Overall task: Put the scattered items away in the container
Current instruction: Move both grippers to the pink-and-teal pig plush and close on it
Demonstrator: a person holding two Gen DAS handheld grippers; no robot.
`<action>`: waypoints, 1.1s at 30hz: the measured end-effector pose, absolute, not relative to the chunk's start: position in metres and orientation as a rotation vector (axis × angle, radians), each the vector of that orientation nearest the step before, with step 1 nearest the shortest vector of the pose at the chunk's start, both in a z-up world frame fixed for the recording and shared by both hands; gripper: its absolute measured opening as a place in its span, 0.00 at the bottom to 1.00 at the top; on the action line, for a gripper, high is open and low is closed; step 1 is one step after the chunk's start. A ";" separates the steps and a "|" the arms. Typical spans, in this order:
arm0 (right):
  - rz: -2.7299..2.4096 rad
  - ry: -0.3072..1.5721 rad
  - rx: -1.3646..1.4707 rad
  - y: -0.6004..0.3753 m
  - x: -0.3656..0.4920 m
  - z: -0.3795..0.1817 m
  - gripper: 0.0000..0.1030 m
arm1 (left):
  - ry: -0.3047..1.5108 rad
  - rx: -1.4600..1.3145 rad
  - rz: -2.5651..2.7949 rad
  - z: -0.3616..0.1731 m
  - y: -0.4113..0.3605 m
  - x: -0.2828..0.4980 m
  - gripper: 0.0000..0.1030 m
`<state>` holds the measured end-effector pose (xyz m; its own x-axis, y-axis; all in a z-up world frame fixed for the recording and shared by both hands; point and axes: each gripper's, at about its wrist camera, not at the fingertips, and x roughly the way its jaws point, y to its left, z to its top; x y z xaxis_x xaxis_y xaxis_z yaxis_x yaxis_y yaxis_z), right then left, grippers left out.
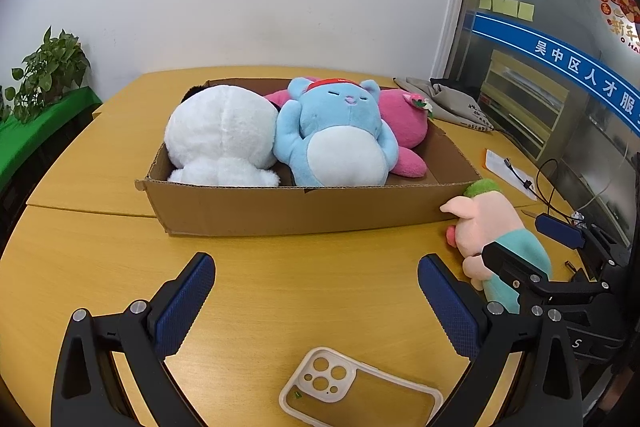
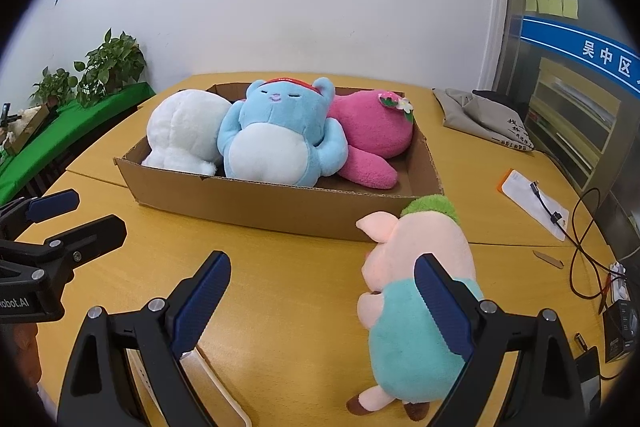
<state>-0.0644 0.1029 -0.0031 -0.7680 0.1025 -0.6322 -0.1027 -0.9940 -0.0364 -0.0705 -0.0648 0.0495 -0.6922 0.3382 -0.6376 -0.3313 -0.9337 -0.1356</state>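
**Pig plush left outside box, both grippers empty**

Table (image 1: 100,259) held the box (image 1: 280,211), with three plushes packed side by side inside: white plush (image 1: 220,135), blue plush (image 1: 336,135), pink plush (image 1: 404,123). Pig plush (image 2: 412,291) lay on the table just beside the box's near right corner, outside it. Right gripper (image 2: 324,303) was wide open, holding nothing, right finger over the pig. Left gripper (image 1: 316,303) was wide open, empty, above the phone case (image 1: 360,391).
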 end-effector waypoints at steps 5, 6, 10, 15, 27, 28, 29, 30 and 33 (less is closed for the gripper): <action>2.851 0.011 -1.039 0.104 -0.066 -0.007 0.91 | -0.026 -0.992 2.592 0.047 -0.066 -0.074 1.00; 2.851 0.012 -1.045 0.104 -0.066 -0.009 0.91 | -0.025 -0.993 2.591 0.046 -0.065 -0.074 1.00; 2.845 0.014 -1.062 0.104 -0.067 -0.014 0.91 | -0.025 -1.003 2.585 0.043 -0.064 -0.075 1.00; 2.842 0.026 -1.047 0.113 -0.066 -0.014 0.91 | -0.030 -1.016 2.579 0.039 -0.063 -0.076 1.00; 2.695 0.017 -1.044 0.186 -0.058 -0.022 0.91 | -0.060 -1.051 2.531 0.031 -0.055 -0.084 1.00; 2.675 0.008 -1.074 0.190 -0.058 -0.029 0.91 | -0.059 -1.056 2.517 0.030 -0.052 -0.085 1.00; 2.661 0.005 -1.102 0.193 -0.058 -0.036 0.91 | -0.060 -1.060 2.501 0.029 -0.048 -0.086 1.00; 2.651 0.010 -1.138 0.195 -0.059 -0.044 0.91 | -0.061 -1.066 2.480 0.028 -0.044 -0.088 1.00; 2.718 0.135 -1.216 0.199 -0.058 -0.061 0.91 | -0.059 -1.081 2.433 0.026 -0.032 -0.090 1.00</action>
